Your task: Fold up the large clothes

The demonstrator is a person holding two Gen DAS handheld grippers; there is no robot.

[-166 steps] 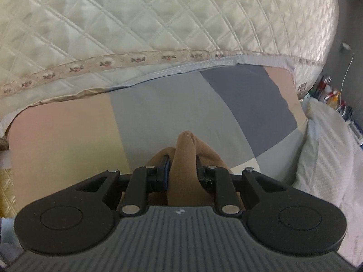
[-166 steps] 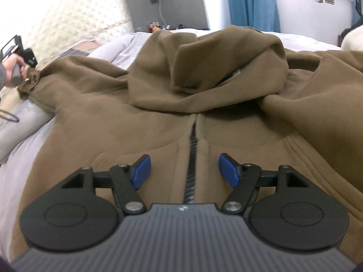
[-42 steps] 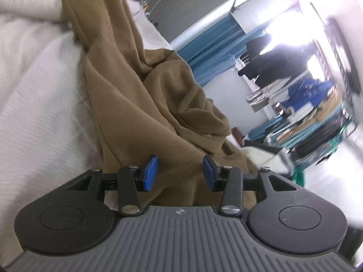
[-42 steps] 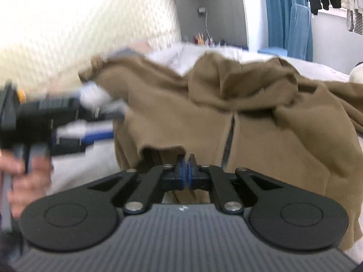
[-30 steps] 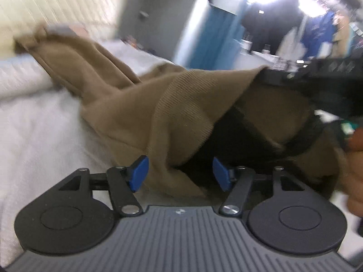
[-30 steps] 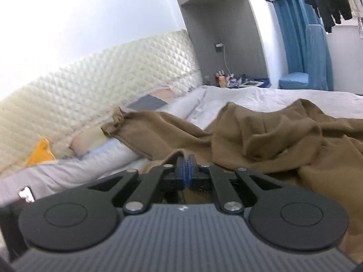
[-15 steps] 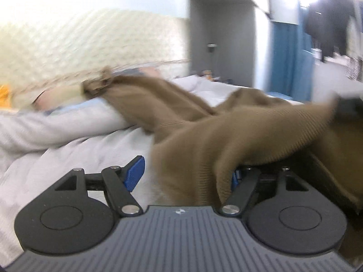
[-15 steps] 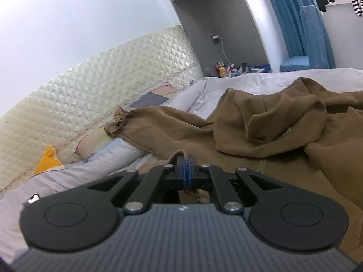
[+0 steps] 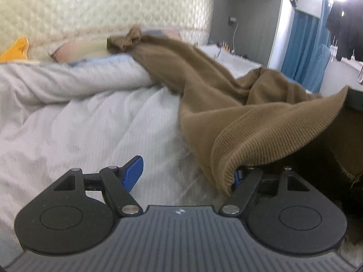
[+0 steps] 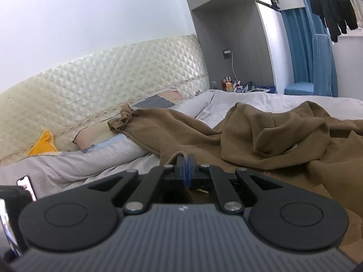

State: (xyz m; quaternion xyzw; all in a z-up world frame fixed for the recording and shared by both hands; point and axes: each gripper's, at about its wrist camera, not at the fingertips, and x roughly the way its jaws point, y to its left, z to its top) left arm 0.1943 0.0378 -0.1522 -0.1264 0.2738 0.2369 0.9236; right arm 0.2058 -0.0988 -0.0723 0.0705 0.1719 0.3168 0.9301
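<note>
You have one brown hoodie (image 10: 261, 133) sprawled across the bed (image 9: 79, 122), its one visible sleeve (image 10: 158, 120) reaching far left onto the pillow (image 10: 95, 133). It is soft, thick knit: it likely sags, drags and bunches, so take it by the firmer ribbed hem (image 9: 272, 127) or a seam, not loose cloth. Your right gripper (image 10: 185, 166) is clamped tight on a pinch of the near edge. Your left gripper (image 9: 188, 172) has just been opening; its jaws stand wide, the lifted hem drooping over the right finger, not pinched. Two grippers, one garment, one pillow, one yellow cloth (image 10: 43, 146) by the headboard (image 10: 102, 86).
</note>
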